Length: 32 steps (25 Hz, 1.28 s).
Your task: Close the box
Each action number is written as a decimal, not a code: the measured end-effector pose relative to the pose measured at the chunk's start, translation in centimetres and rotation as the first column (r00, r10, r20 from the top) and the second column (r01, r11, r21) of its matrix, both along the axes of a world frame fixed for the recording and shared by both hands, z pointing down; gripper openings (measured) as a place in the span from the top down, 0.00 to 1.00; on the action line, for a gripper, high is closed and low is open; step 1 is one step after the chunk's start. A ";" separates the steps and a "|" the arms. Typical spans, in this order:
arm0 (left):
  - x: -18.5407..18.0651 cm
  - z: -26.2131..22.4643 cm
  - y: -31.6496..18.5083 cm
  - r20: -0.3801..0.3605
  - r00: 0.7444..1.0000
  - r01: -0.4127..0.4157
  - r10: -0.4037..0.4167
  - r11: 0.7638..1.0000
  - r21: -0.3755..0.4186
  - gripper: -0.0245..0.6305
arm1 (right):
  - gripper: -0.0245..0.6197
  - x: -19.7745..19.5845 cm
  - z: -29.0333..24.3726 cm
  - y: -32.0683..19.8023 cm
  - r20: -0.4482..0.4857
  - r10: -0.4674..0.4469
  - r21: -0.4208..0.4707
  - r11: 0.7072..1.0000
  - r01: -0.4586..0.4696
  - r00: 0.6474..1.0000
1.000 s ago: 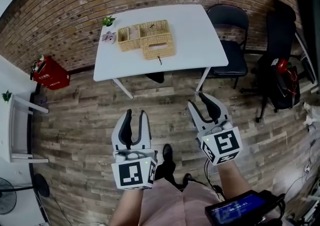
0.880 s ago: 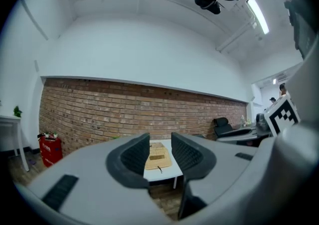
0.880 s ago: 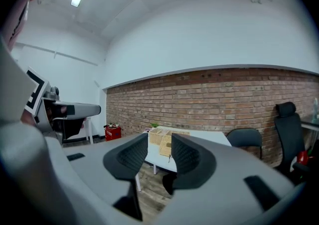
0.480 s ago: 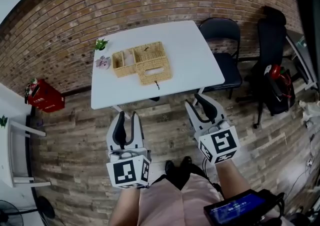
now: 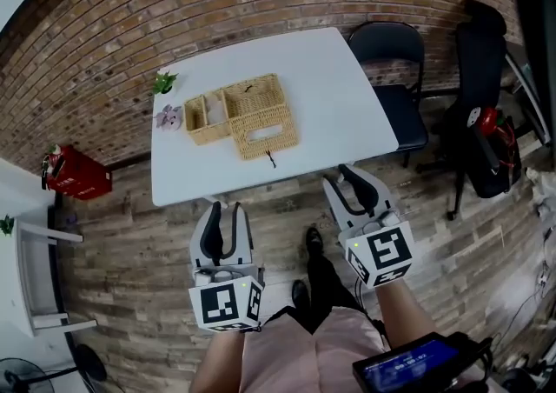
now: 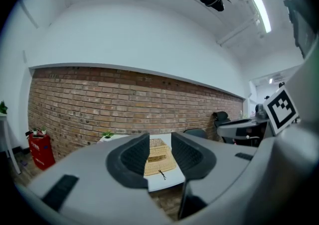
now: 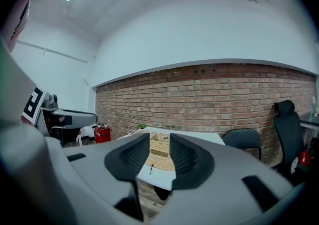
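A wicker box [image 5: 246, 113] stands on the white table [image 5: 330, 87], its compartments showing and its lid flap lying open toward the near edge. My left gripper [image 5: 223, 213] is held over the wooden floor just short of the table, open and empty. To its right, my right gripper [image 5: 347, 181] is by the table's front edge; its jaws are closing with nothing between them. The left gripper view looks between the jaws of the left gripper [image 6: 160, 144] at the box [image 6: 158, 155] far ahead. The right gripper [image 7: 159, 152] frames the box [image 7: 160, 145] in the same way.
A small potted plant [image 5: 163, 83] and a pink object [image 5: 168, 116] sit left of the box. A black folding chair [image 5: 395, 78] and an office chair with a bag [image 5: 482, 122] stand to the right. A red case [image 5: 78, 176] and a white shelf [image 5: 35, 278] are at the left.
The table and box have come nearer in the head view as the person walked up. Both grippers now sit close to the table's front edge.
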<state>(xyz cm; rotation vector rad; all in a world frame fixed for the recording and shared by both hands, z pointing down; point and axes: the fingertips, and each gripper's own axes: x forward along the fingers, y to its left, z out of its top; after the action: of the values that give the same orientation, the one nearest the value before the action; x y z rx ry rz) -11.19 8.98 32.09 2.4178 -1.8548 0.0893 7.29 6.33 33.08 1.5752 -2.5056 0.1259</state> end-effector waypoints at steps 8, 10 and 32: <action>1.3 1.2 -7.5 0.033 0.999 0.011 -0.010 0.999 -0.030 0.75 | 0.76 1.1 2.9 -8.4 0.036 -0.038 -0.054 0.998 0.040 0.999; 1.8 1.2 -9.4 0.042 0.999 0.016 -0.015 0.999 -0.031 0.75 | 0.76 1.3 3.0 -10.5 0.038 -0.054 -0.057 0.997 0.056 0.998; 0.1 -1.5 -20.6 0.073 0.988 0.136 -0.138 0.990 0.026 0.74 | 0.77 -0.1 -0.4 -25.3 0.054 -0.195 0.009 0.981 0.194 0.979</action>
<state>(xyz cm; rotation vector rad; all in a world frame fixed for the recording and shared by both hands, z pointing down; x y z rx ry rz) -11.04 -11.59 30.55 2.3227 -2.0581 0.1533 7.16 -18.96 32.64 1.3353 -2.6865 0.1394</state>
